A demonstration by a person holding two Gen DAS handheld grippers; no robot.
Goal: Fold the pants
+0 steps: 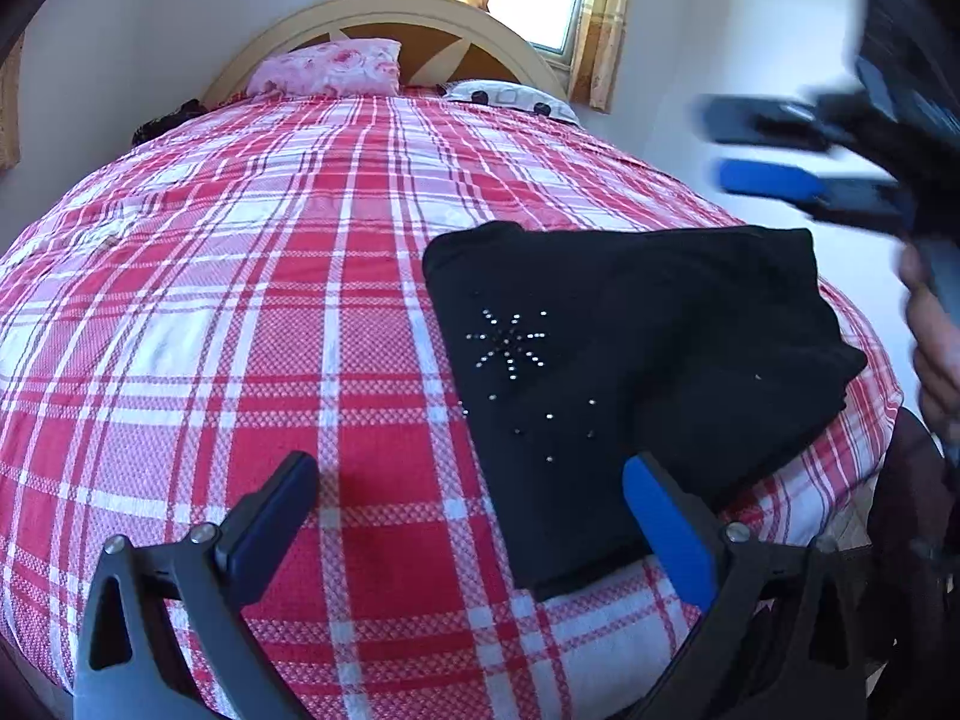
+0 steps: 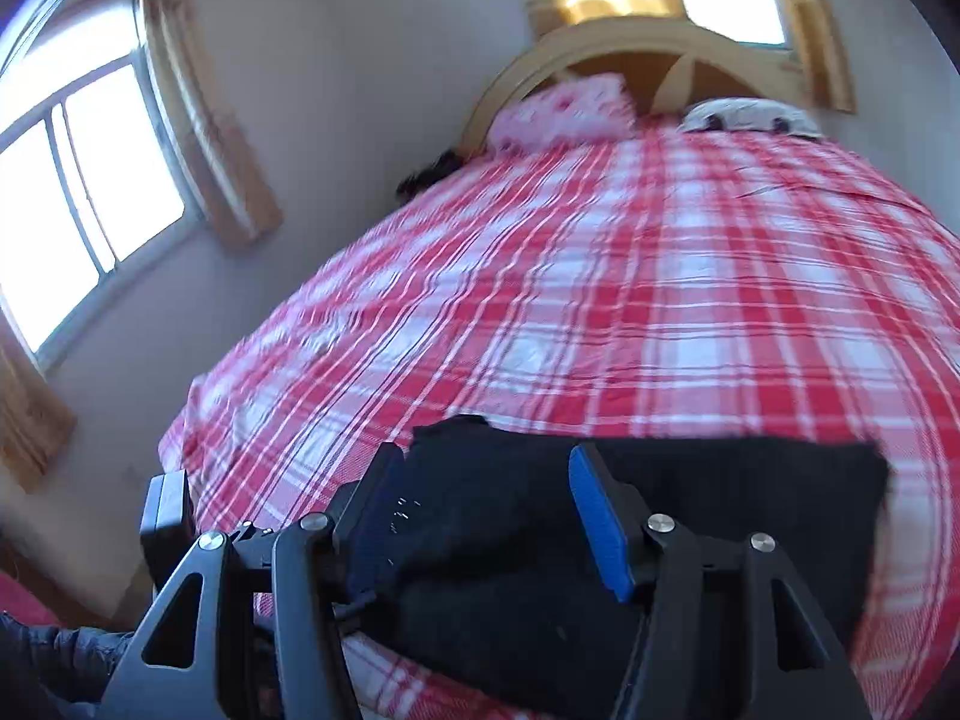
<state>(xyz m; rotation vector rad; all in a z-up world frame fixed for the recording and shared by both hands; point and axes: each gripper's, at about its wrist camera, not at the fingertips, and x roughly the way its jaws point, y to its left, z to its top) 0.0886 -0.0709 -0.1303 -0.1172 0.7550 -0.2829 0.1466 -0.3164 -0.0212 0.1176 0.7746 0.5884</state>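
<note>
Black folded pants (image 1: 660,330) with a rhinestone star lie on the right side of the red plaid bed (image 1: 240,300), near its edge. My left gripper (image 1: 468,468) is open low over the bedspread, and its blue right finger (image 1: 666,528) overlaps the pants' near corner. Blurred by motion, my right gripper (image 1: 717,147) hangs in the air above and beyond the pants, open with nothing between its fingers. In the right wrist view that gripper (image 2: 485,456) looks down on the pants (image 2: 720,510) from above.
A pink floral pillow (image 1: 327,69) and a white spotted pillow (image 1: 510,97) lean against the wooden headboard (image 1: 420,12). A dark item (image 1: 162,123) lies at the bed's far left corner. A hand (image 1: 936,348) is at the right edge. A window (image 2: 90,192) and wall stand left of the bed.
</note>
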